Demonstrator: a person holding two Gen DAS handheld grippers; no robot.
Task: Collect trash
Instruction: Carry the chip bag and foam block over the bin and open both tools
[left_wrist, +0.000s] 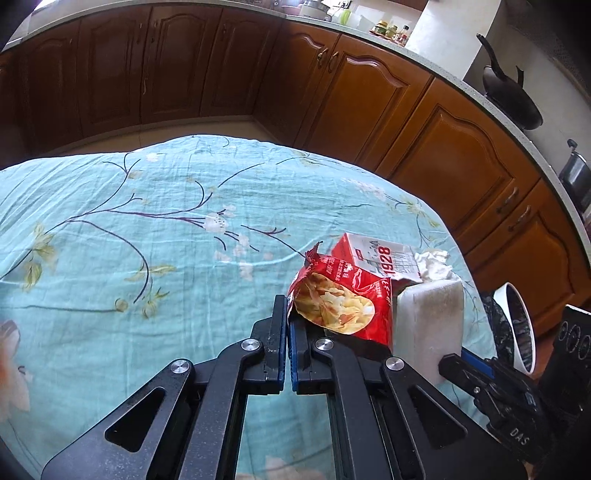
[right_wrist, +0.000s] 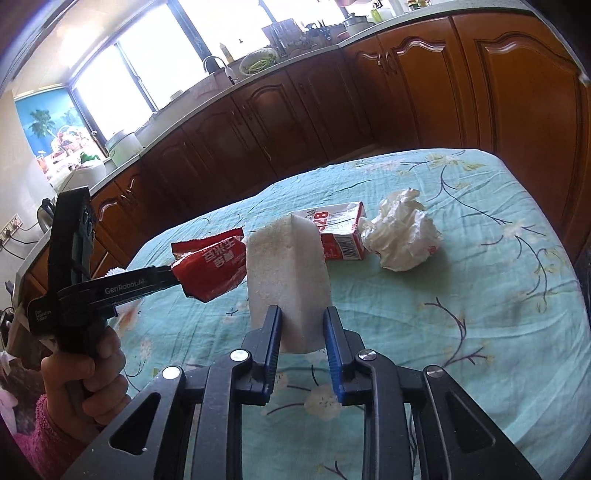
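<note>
While both grips are made, I list: left claw (left_wrist: 287, 325) clamped on red snack wrapper (left_wrist: 340, 299); right claw (right_wrist: 302, 332) clamped on white foam block (right_wrist: 286, 273) — carton (right_wrist: 340, 230), crumpled tissue (right_wrist: 400, 230) beyond block. Next — carry to bin (left_wrist: 515, 325).

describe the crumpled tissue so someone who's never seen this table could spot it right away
Start at the table with the turquoise floral cloth and find the litter near its middle. Beside the red-and-white paper carton lying on its side sits a crumpled white tissue ball, touching the carton's end. It is the only soft, wrinkled, print-free piece; the carton and the red crisp packet carry print, and the white foam block has flat faces.
</note>
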